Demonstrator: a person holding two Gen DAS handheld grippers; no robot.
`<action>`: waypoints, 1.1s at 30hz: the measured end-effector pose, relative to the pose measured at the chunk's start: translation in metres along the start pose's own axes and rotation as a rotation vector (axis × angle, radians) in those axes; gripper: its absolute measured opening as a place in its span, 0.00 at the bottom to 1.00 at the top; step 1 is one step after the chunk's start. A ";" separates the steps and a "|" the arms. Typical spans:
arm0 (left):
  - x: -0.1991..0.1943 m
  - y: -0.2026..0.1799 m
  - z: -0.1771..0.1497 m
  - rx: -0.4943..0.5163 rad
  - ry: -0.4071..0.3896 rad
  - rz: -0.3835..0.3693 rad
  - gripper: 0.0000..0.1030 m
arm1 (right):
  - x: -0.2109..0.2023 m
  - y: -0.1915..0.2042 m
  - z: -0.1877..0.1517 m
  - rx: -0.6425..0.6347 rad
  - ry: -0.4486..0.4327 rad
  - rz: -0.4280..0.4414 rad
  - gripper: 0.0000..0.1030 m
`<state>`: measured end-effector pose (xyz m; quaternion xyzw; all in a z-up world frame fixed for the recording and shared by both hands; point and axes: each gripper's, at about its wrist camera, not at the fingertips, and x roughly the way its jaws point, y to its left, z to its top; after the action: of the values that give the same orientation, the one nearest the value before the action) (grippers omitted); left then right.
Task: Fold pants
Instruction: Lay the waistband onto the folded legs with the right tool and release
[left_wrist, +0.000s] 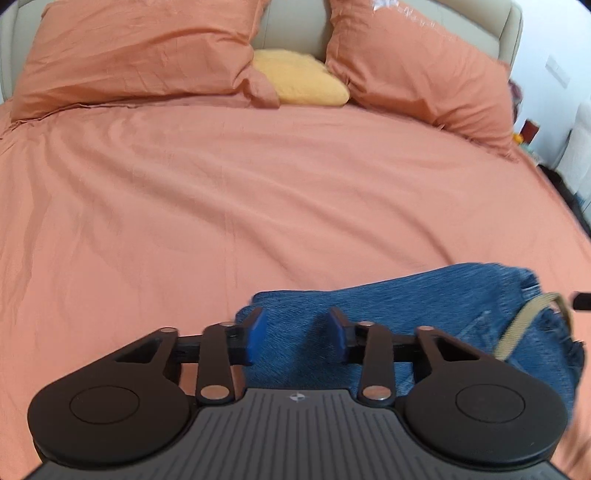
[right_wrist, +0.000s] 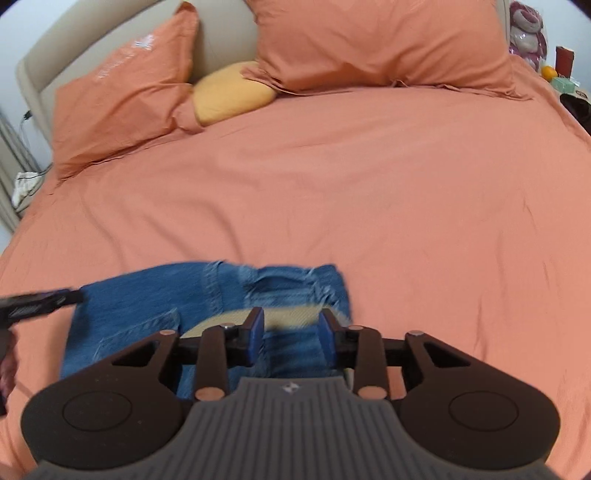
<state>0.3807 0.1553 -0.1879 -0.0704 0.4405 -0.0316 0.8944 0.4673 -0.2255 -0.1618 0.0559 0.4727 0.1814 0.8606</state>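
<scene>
Jeans (left_wrist: 424, 306) sit folded up in a small bundle near the front edge of the bed (left_wrist: 258, 192), on the orange sheet. My left gripper (left_wrist: 297, 332) hangs over the bundle's left end, jaws partway apart, blue pads on either side of the denim edge but not squeezing it as far as I can see. My right gripper (right_wrist: 291, 334) is over the right end of the same bundle, just above the tan waistband lining (right_wrist: 284, 317), jaws fairly narrow, still a gap between the pads, and I can't see any cloth pinched in there. From the right camera, the tip of the left gripper pokes in at the far left, beside the denim. Pillows (left_wrist: 140, 51) and a yellow cushion (left_wrist: 303, 77) are way up by the headboard (left_wrist: 291, 26), well apart from the jeans.
</scene>
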 end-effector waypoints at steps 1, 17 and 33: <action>0.006 -0.001 0.002 0.008 0.016 0.007 0.35 | -0.005 0.003 -0.008 -0.020 -0.003 -0.011 0.08; -0.029 -0.014 -0.009 0.029 0.029 0.025 0.39 | 0.003 -0.021 -0.083 0.138 -0.023 -0.111 0.07; -0.090 -0.066 -0.135 0.022 0.246 0.017 0.35 | -0.027 0.024 -0.154 0.077 -0.213 -0.014 0.28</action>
<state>0.2198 0.0880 -0.1886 -0.0522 0.5470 -0.0372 0.8347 0.3194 -0.2249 -0.2179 0.1048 0.3855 0.1502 0.9044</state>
